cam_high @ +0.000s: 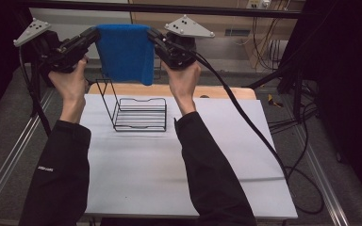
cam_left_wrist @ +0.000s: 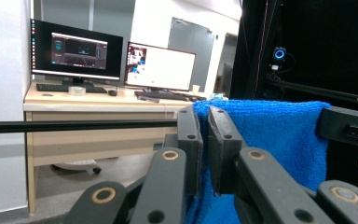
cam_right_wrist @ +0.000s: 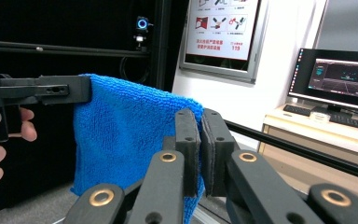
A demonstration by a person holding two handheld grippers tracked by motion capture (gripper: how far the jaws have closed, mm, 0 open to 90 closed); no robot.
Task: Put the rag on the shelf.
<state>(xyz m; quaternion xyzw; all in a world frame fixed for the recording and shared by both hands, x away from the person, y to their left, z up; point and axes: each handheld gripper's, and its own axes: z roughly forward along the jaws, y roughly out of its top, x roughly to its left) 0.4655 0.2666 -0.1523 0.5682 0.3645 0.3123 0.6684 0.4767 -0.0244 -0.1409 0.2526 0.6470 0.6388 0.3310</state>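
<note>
High view shows the white tabletop point(cam_high: 136, 165), with a black wire rack point(cam_high: 139, 114) standing empty near its far edge. Above the rack a blue towel point(cam_high: 125, 52) hangs spread in the air, its top corners pinched by the left gripper point(cam_high: 95, 32) and the right gripper point(cam_high: 150, 34), both jaws closed tight on the cloth. Risk, as I judge it: a thin corner grip could slip, dropping the towel askew, or the hem could snag the rack's upright wires.

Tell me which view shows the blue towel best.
High view: the whole blue towel hangs between the left gripper and right gripper, above the wire rack. Each gripper view shows it partly, pinched by its own fingers.
</note>
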